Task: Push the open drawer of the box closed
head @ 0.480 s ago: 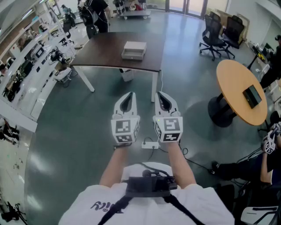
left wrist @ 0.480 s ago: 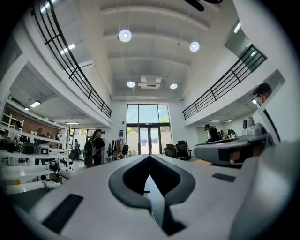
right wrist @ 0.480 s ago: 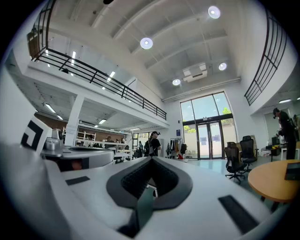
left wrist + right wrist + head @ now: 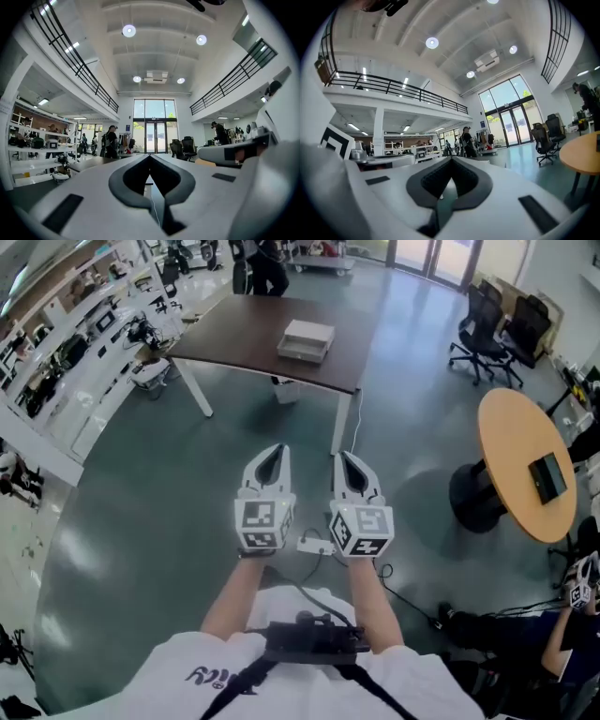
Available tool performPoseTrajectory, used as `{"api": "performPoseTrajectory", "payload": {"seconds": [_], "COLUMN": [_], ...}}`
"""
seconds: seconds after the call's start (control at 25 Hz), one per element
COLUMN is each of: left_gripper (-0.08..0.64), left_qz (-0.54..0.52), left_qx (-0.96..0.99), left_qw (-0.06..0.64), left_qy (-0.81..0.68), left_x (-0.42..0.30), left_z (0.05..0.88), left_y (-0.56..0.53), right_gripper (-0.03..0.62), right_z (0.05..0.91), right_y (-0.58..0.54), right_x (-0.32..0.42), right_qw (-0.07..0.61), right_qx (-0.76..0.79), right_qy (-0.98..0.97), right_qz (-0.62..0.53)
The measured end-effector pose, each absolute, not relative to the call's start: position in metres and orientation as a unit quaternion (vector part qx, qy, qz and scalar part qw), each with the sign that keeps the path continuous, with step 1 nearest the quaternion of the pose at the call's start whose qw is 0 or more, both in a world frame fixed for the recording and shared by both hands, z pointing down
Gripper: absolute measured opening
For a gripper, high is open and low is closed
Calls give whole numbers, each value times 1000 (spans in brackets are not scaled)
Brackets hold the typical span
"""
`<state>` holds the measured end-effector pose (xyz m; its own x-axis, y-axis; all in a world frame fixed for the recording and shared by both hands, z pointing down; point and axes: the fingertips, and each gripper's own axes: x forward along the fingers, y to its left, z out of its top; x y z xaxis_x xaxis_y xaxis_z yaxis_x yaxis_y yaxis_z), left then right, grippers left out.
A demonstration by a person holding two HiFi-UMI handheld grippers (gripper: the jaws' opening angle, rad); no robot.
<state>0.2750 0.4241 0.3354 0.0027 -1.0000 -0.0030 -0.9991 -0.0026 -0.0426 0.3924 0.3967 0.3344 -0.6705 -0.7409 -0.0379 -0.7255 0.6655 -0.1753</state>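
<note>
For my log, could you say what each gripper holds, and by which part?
Nothing: the left gripper and right gripper are both shut and empty, far from the box.

We see a low, pale grey box [image 4: 309,333] lying flat on a dark brown surface [image 4: 234,334], near its front edge and well ahead of us. Its drawer [image 4: 302,352] stands open, slid part way out towards us.
</note>
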Motion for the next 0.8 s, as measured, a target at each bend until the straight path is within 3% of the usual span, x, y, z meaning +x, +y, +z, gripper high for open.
{"api": "performPoseTrajectory", "payload": {"seconds": [0.48,0.8], "left_gripper": [9,9], "left_qz": [-3,7], "left_qx": [-740,-736], "left_qw": [-1,-9], "left_qy": [672,677], "left_x": [193,44], "left_z": [348,342], "left_y": [397,377], "right_gripper": [-6,-6], "right_z": [339,344], "right_y": [368,348], "right_x": [300,170], "right_qw": [34,20], "right_qx": [-412,-429], "right_qy": [908,902], "right_qz": [-61,-45]}}
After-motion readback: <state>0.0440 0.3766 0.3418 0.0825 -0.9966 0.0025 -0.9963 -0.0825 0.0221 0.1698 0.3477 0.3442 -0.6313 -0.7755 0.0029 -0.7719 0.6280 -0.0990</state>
